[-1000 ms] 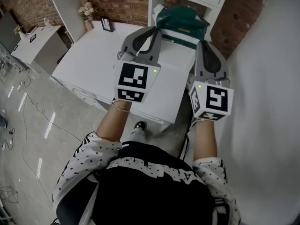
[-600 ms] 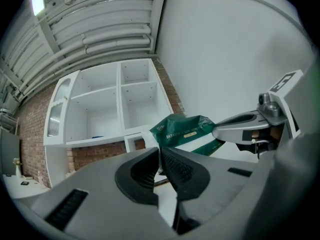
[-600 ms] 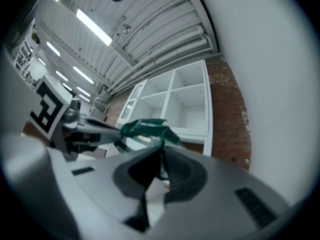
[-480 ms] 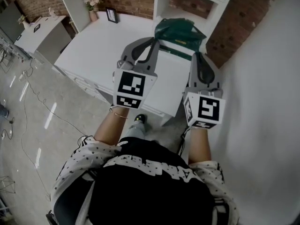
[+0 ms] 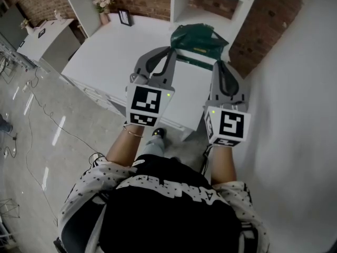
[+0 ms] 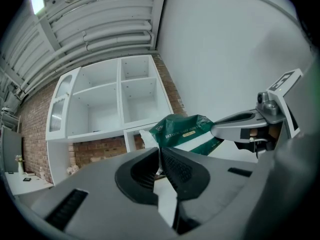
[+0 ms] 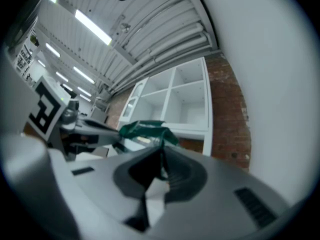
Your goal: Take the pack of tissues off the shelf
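The green pack of tissues (image 5: 199,38) hangs over the white table, in front of the shelf opening. It is held between my two grippers. My left gripper (image 5: 171,51) is shut on the pack's left end, and my right gripper (image 5: 220,63) is shut on its right end. In the left gripper view the jaws (image 6: 159,151) pinch a thin edge of the wrapper, and the pack (image 6: 182,132) stretches across to the right gripper's fingers (image 6: 235,130). From the right gripper (image 7: 162,156) the pack (image 7: 145,130) shows just beyond the closed jaws.
The white shelf unit (image 6: 120,94) with several open compartments stands against a brick wall (image 5: 142,1). On the white table (image 5: 116,57) a small picture frame (image 5: 125,17) and a vase of flowers (image 5: 102,7) stand at the back left. A white wall (image 5: 295,88) is at the right.
Both grippers have drawn back a little from the shelf toward the person, with the pack still between them. Both stay shut.
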`<state>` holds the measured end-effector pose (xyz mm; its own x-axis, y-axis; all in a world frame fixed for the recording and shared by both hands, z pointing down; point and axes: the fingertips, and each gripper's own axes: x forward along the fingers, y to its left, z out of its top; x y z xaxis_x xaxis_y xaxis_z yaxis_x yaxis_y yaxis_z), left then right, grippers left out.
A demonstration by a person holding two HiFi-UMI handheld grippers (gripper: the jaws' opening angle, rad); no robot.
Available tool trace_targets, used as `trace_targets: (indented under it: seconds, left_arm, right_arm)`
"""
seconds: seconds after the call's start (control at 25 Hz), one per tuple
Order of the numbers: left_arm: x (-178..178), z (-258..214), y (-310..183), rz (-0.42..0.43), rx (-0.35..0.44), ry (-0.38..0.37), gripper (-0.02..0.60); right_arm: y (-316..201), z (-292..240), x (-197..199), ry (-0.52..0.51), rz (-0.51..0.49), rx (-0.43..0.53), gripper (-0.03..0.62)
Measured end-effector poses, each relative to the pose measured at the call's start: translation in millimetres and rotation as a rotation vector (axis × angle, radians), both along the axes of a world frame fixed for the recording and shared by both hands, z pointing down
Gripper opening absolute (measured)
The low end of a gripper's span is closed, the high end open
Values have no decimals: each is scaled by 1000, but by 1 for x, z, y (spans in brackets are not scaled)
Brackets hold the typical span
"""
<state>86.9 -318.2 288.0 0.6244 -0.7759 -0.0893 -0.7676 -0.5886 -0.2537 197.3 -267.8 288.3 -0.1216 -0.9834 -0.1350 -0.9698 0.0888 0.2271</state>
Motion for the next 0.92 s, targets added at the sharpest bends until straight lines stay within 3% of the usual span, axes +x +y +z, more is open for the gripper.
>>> trace_targets:
  seconds: [0.92]
  left_arm:
    - [0,0,-1,-5,10,-27,49]
  right_arm:
    - [0,0,-2,-8,-3,7,43]
